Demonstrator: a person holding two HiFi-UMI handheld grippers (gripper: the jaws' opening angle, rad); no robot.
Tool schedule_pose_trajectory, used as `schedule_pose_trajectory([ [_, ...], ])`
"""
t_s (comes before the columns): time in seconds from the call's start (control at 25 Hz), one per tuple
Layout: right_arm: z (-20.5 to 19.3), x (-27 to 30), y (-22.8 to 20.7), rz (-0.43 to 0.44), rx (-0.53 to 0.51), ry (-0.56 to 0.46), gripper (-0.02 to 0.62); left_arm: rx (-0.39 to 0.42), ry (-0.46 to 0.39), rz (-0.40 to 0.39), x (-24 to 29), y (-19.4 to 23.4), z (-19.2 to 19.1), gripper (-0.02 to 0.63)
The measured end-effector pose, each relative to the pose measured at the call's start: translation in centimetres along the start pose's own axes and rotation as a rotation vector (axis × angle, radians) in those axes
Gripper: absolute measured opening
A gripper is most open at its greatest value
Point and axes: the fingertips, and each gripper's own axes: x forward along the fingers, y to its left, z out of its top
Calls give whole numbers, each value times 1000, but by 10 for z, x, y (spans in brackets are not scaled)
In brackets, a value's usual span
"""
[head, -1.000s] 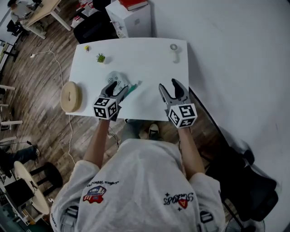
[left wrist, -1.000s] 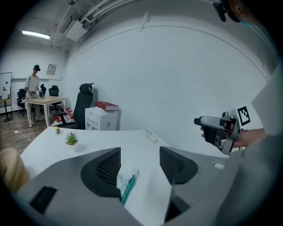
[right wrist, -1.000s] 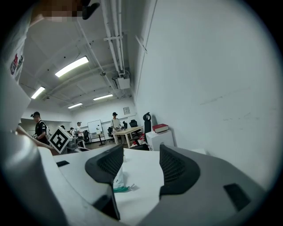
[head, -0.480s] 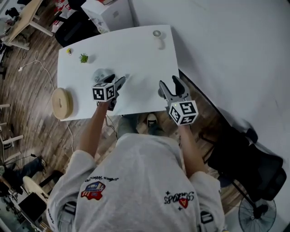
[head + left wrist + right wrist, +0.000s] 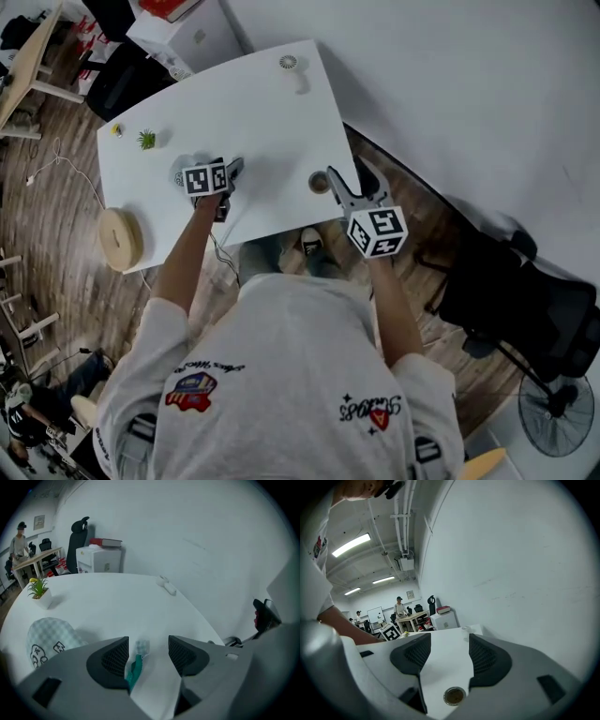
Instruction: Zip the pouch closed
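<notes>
**Risk.** Judged likely: the pouch (image 5: pixel 49 639) would slide across the table (image 5: pixel 108 602) under any pull, as nothing pinned it. A closing pinch could also catch the teal strip (image 5: pixel 135 667) off-centre, since it lay close to one jaw.

**Pouch.** Pale, checked, lying on the table's left part. Zip state not legible.

**Teal strip.** Flat on the table, ending in a small checked tab; whether it joined the pouch could not be told.

**Left gripper** (image 5: pixel 147 651). Jaws apart, low over the table. Strip lay between them, unpinched. Pouch lay outside its left jaw, just beside it.

**Right gripper** (image 5: pixel 443 656). Jaws apart, empty, at the table's near right edge above a round metal inset (image 5: pixel 454 696). Well apart from the pouch.
</notes>
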Motion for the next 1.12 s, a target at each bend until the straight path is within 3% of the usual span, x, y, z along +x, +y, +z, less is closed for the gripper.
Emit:
schedule_pose_trajectory([
  [0.36,-8,-11,-24,-54,31,18,239,83,156,126,37,12,-14,243],
  [0.52,-13,-11,-33,-69,50,33,235,15,176,158,41,25,-20,125],
  [0.64,-15,-9,-39,-72,59,43,229,-44,177,132,41,29,-22,44],
  [0.92,-9,0,-36,-44,50,39,219,-133,110,57,32,30,-13,34],
  [1.12,-5,8,-28,-9,35,39,216,-208,-50,-57,12,18,16,30],
])
